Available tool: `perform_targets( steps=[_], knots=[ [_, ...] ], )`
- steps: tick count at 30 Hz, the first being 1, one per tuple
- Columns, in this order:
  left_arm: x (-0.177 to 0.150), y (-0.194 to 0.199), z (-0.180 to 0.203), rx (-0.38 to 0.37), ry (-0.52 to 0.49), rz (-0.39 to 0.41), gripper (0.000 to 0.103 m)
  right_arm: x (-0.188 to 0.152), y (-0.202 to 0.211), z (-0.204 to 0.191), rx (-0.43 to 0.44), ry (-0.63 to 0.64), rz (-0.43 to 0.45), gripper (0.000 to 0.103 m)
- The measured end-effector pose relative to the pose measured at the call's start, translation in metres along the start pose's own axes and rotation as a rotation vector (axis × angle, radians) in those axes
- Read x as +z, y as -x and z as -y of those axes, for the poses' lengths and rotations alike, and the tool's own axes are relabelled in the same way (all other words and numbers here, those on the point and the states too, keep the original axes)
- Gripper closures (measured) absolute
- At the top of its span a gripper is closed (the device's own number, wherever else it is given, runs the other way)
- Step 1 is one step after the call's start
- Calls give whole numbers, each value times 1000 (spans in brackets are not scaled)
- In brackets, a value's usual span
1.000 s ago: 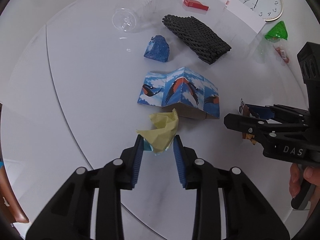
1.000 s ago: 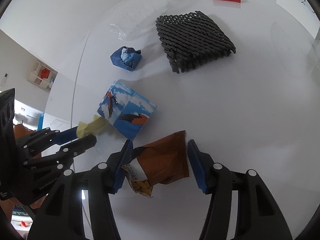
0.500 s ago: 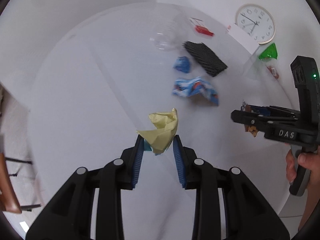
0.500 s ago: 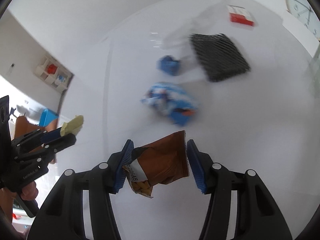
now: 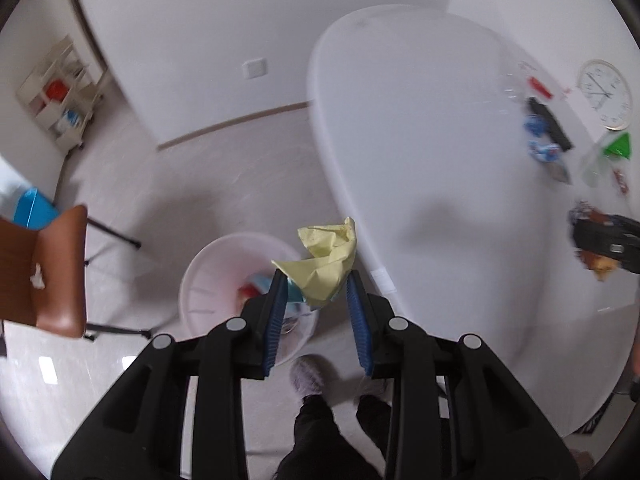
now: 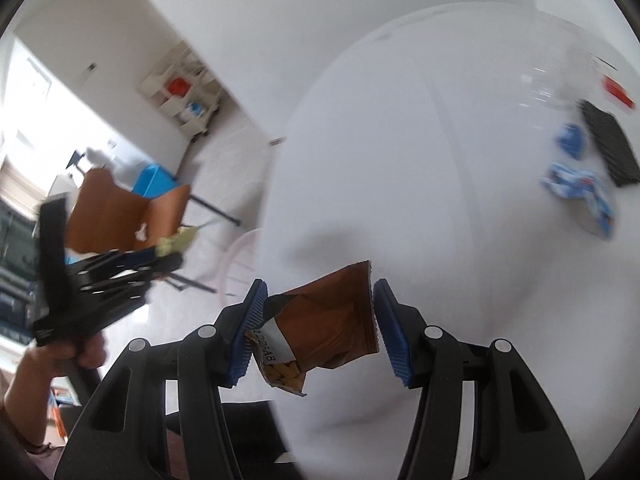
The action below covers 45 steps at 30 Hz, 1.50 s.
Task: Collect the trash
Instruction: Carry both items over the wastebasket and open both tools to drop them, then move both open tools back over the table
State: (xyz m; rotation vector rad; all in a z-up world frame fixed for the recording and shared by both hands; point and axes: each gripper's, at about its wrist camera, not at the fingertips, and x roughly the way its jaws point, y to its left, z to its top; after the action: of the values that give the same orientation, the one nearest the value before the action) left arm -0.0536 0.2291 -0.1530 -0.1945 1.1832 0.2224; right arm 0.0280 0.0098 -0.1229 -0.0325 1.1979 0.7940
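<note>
My left gripper [image 5: 317, 286] is shut on a crumpled yellow paper [image 5: 325, 264] and holds it in the air over the floor, just above and right of a white waste bin [image 5: 200, 276] that has trash in it. My right gripper [image 6: 318, 300] is shut on a brown snack wrapper [image 6: 332, 320] and holds it over the near edge of the white table [image 6: 440, 160]. The left gripper also shows in the right wrist view [image 6: 168, 254]. A blue crumpled wrapper [image 6: 570, 142] and a blue printed carton [image 6: 580, 196] lie on the table at the far right.
A black mesh mat [image 6: 608, 144], a red and white box [image 5: 540, 86], a clear cup [image 5: 508, 80], a green wrapper [image 5: 618, 148] and a clock [image 5: 604, 94] are at the table's far end. A brown chair [image 5: 52, 272] stands left of the bin. My feet [image 5: 308, 374] are below.
Both grippers have swung away from the table's trash pile, back and to the left. The left one with the yellow paper now hangs by the bin; the right still holds the wrapper.
</note>
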Motion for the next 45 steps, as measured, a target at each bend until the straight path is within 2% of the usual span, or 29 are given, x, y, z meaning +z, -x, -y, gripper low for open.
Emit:
perform_targets(
  steps=[6, 9, 12, 14, 20, 24, 29, 31, 33, 36, 40, 45],
  knots=[
    [-9, -56, -58, 7, 68, -93, 72, 16, -27, -67, -6, 84, -36, 48],
    [-12, -75, -78, 3, 92, -126, 67, 21, -35, -85, -15, 109, -52, 48],
    [-12, -80, -91, -12, 126, -127, 48, 27, -50, -98, -25, 122, -77, 48],
    [-12, -77, -94, -14, 137, -113, 32, 27, -56, -105, -25, 130, -89, 48],
    [-14, -50, -115, 2, 209, -76, 10, 28, -80, -123, -29, 176, -131, 48],
    [-21, -24, -130, 22, 259, -38, 8, 32, -107, -142, -14, 237, -169, 48],
    [-34, 9, -140, 83, 263, 5, 8, 30, -139, -165, -1, 313, -212, 47],
    [-38, 17, -142, 114, 266, 12, 8, 31, -151, -173, 2, 340, -232, 42],
    [-41, 23, -144, 134, 274, 18, 8, 29, -162, -180, -10, 375, -248, 29],
    [-43, 28, -146, 148, 294, 24, 8, 26, -167, -184, -36, 406, -253, 17],
    [-45, 34, -143, 156, 317, 29, 8, 28, -160, -184, -54, 397, -249, 13],
    [-41, 44, -125, 147, 291, 43, 8, 37, -125, -174, -75, 335, -186, 6]
  ],
)
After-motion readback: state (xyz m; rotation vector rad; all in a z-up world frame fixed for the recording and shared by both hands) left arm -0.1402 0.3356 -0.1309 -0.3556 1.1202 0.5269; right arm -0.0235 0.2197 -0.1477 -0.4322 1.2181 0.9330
